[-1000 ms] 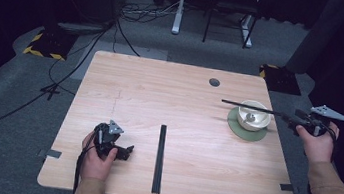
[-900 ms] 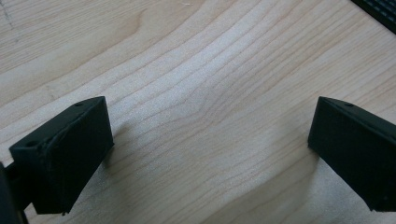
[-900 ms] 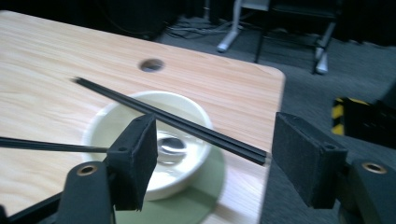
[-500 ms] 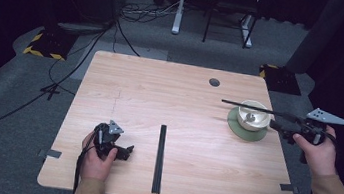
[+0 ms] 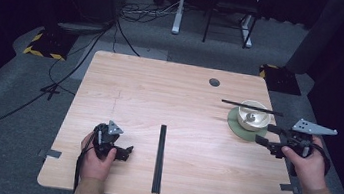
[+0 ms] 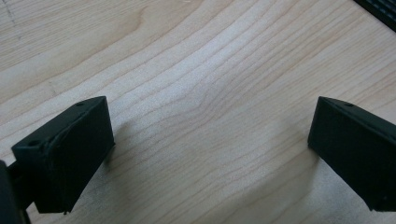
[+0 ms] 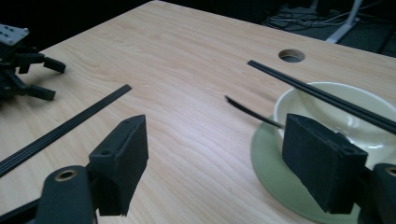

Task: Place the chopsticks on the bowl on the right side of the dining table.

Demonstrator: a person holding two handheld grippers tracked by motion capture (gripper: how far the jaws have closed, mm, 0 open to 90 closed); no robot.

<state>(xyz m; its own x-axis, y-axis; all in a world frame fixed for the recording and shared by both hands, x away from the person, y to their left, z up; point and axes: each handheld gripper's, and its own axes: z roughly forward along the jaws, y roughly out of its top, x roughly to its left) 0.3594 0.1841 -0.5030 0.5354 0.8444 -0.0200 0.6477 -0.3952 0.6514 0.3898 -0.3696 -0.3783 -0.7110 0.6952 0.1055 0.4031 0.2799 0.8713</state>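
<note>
So the table (image 5: 180,98) has a long black strip (image 5: 159,158) lying near the middle, then a green plate (image 5: 236,126) on the right holding a bowl (image 5: 253,115) with a chopstick (image 5: 252,107) across its rim. The right gripper (image 5: 271,136) is released just beside the plate; the left gripper (image 5: 125,152) rests released near left.

Dim room w/ grey carpet floor (image 5: 0,120). Light wood table (image 5: 160,90) mid-frame, round hole (image 5: 214,82) upper right. White desk legs (image 5: 178,7) top centre, cables (image 5: 136,11) beside, hazard-striped block (image 5: 46,42) upper left. Dark curtains at edges.
</note>
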